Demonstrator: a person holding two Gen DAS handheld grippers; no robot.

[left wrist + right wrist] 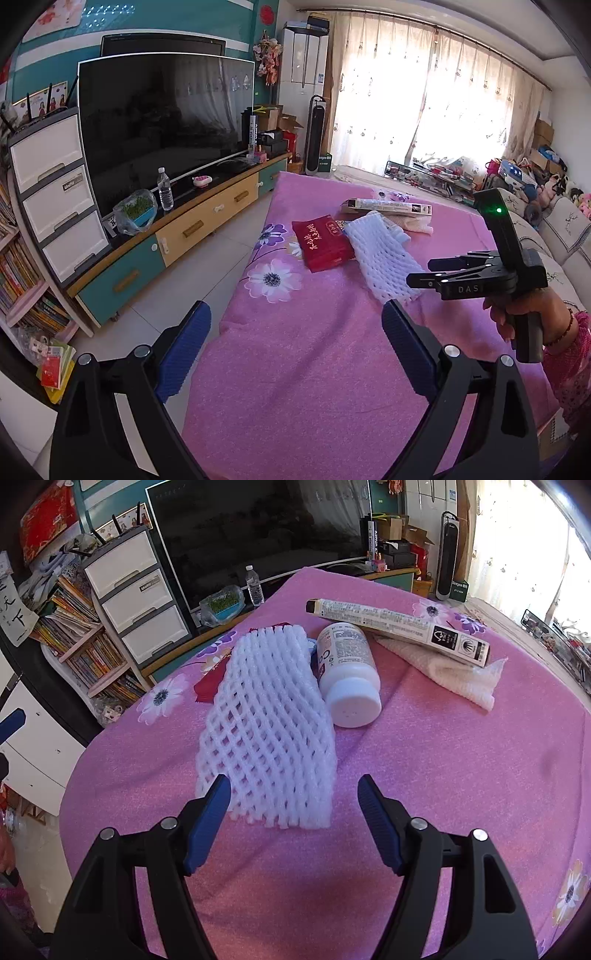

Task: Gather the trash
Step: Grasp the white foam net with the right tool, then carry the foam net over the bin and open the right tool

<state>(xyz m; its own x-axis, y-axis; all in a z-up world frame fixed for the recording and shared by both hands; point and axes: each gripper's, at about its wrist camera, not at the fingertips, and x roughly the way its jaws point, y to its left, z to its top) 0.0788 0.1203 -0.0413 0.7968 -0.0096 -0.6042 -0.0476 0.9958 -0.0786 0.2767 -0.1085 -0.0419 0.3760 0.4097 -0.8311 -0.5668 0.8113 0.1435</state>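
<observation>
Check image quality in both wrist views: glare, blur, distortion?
Left wrist: window behind the curtains blows out white; fisheye bends the TV; little blur. Right wrist: glare in the top right corner, foam net and white bottle sharp, pink cloth edges bowed.

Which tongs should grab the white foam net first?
Probably the right tongs: open and empty, with the foam net just ahead of their tips. The left tongs, also open, sit farther back from it.
</observation>
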